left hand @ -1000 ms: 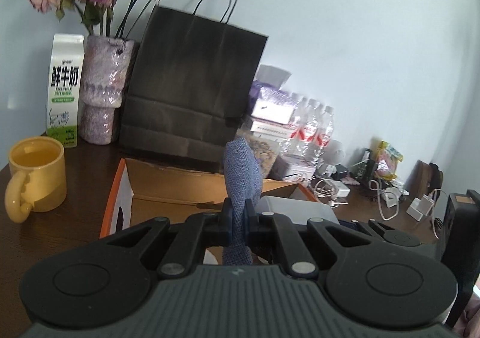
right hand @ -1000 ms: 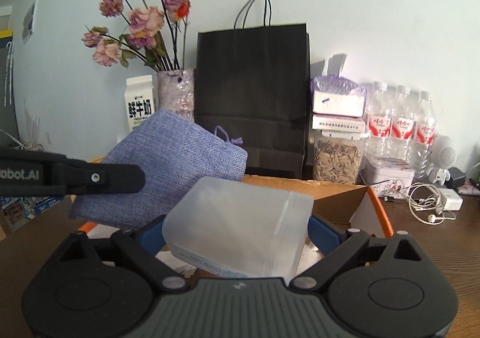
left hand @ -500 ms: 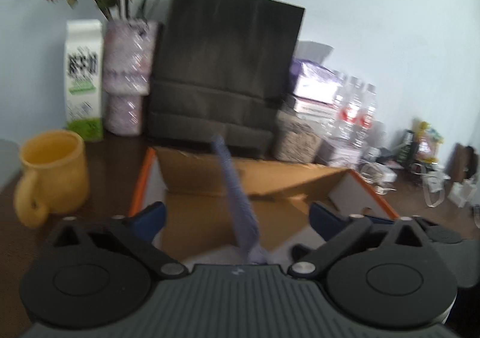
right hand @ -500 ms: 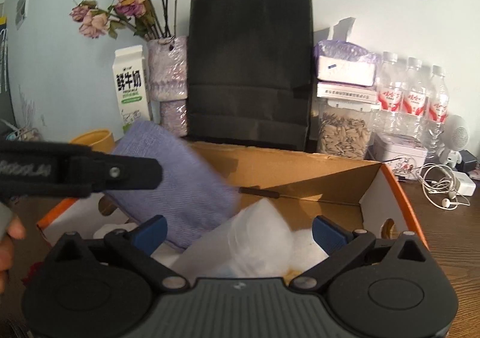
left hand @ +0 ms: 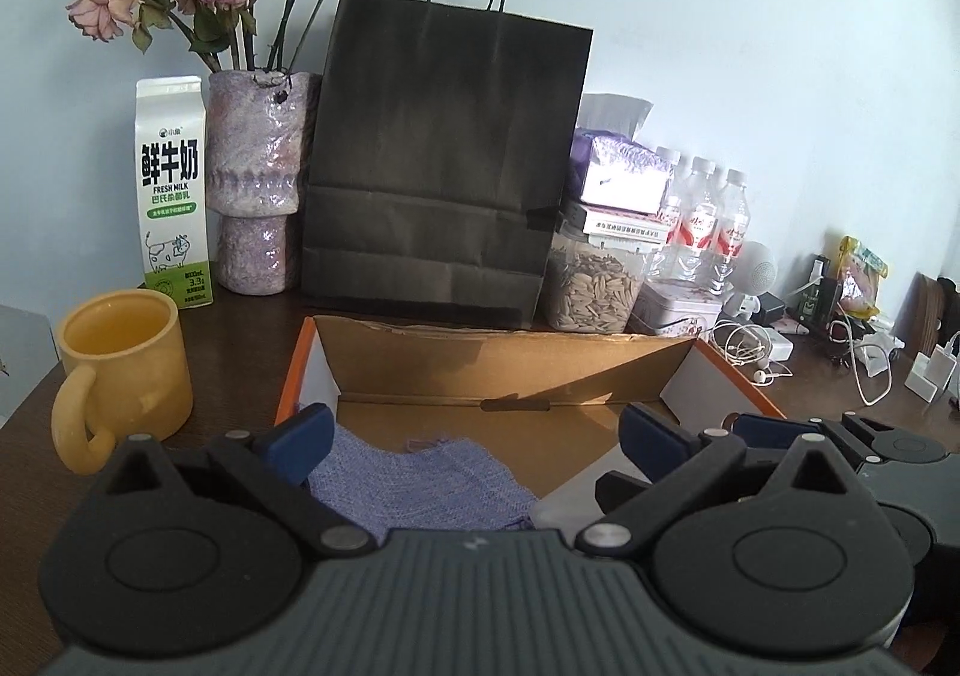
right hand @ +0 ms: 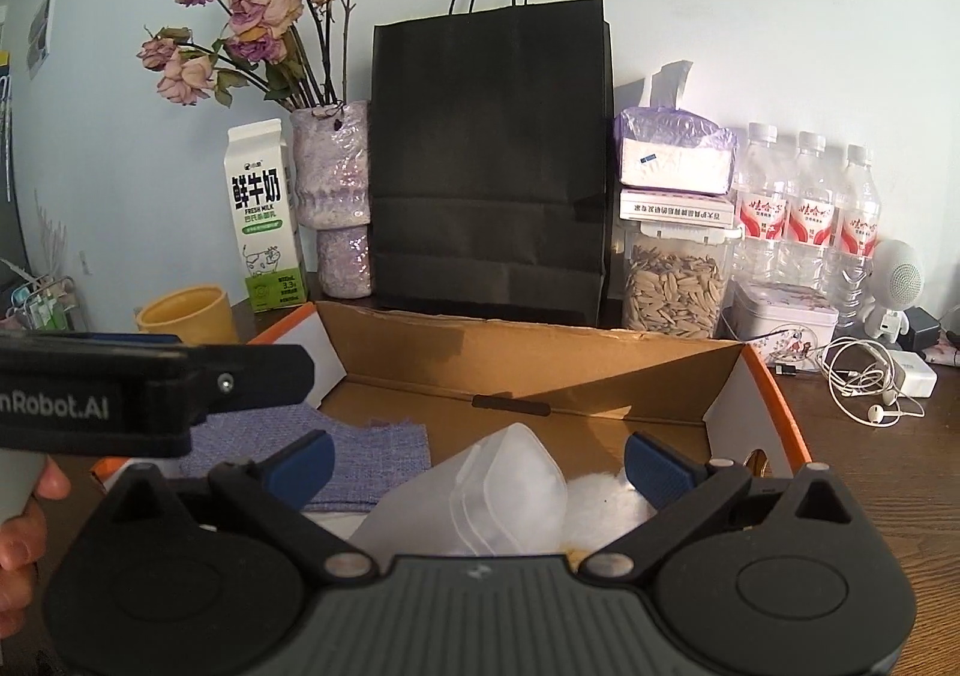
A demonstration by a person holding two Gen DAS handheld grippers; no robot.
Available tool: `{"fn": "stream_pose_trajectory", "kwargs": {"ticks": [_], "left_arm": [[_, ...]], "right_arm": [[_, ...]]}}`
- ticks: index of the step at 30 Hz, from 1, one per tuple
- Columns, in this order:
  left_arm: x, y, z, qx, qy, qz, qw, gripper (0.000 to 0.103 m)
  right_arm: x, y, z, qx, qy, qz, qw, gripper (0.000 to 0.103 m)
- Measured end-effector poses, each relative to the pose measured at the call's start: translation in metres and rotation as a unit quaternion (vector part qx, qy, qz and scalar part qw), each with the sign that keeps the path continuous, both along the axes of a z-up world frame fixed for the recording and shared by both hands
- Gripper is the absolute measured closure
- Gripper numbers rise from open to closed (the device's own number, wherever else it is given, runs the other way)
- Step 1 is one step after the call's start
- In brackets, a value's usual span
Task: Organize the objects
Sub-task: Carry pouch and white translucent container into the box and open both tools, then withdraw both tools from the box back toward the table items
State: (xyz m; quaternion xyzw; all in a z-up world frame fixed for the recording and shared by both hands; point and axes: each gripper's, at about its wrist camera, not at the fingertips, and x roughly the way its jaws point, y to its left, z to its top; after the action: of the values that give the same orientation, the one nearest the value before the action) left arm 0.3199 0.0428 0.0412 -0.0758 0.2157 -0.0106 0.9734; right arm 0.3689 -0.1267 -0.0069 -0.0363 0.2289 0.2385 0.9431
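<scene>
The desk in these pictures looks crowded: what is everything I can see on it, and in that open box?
cardboard box: one, brown with orange edge, open, centre of desk
cloth pouch: one, lavender, lying in box, left side
plastic container: one, frosted clear, in box, right of pouch
paper bag: one, black, upright behind box
milk carton: one, white and green, back left
vase: one, purple, dried roses, beside carton
mug: one, yellow, left of box
seed jar: one, clear, right of bag
water bottles: three, clear, red labels, back right
earphones: one set, white, right
left gripper: black, blue pads, open over box
right gripper: same, open
</scene>
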Motion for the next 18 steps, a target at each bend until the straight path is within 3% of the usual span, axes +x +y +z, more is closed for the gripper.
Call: {"fn": "stream_pose_trajectory", "kwargs": {"ticks": [10, 18], "left_arm": [[-0.040, -0.004, 0.015, 0.005, -0.037, 0.005, 0.9993, 0.000], [-0.079, -0.002, 0.012, 0.002, -0.035, 0.016, 0.9993, 0.000]], "right_arm": [[-0.031, -0.013, 0.016, 0.003, -0.029, -0.003, 1.000, 0.000], [-0.069, -0.034, 0.020, 0.000, -0.043, -0.010, 0.999, 0.000]]}}
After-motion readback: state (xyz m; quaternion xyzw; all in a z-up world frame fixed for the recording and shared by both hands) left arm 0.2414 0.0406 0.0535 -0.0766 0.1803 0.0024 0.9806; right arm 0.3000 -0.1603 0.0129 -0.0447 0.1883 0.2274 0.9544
